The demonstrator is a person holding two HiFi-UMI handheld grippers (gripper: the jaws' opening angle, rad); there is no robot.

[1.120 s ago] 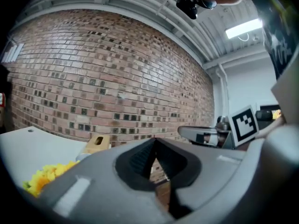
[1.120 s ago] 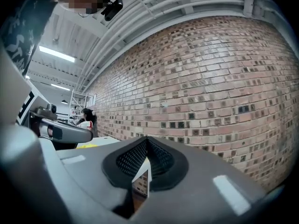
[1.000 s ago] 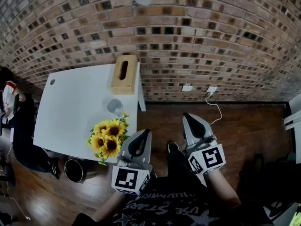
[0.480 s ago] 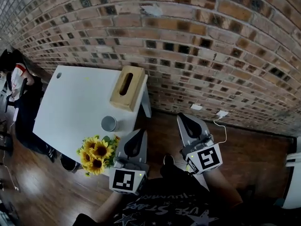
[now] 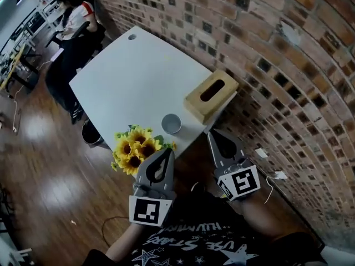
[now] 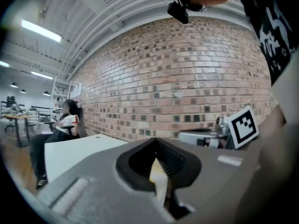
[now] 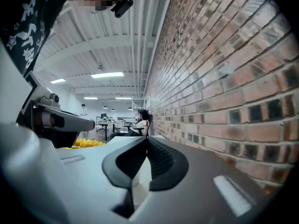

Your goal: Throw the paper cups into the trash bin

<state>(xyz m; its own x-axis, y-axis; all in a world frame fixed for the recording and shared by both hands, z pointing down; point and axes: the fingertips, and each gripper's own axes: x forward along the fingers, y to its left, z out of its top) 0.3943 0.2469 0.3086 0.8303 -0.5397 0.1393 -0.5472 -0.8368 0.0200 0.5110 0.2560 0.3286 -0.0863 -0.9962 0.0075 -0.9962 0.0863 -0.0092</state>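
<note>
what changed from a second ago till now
The person turned towards the white table, and the left hand-held gripper and right hand-held gripper swung round with them, pointing towards it. Nothing was gripped or released; both stay shut and empty. The white paper cup, yellow sunflowers and wooden tissue box kept their places.

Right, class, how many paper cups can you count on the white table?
1. The paper cup stands upright near the edge of the white table, between the sunflowers and the wooden tissue box. Another could be hidden behind the sunflowers.
</note>
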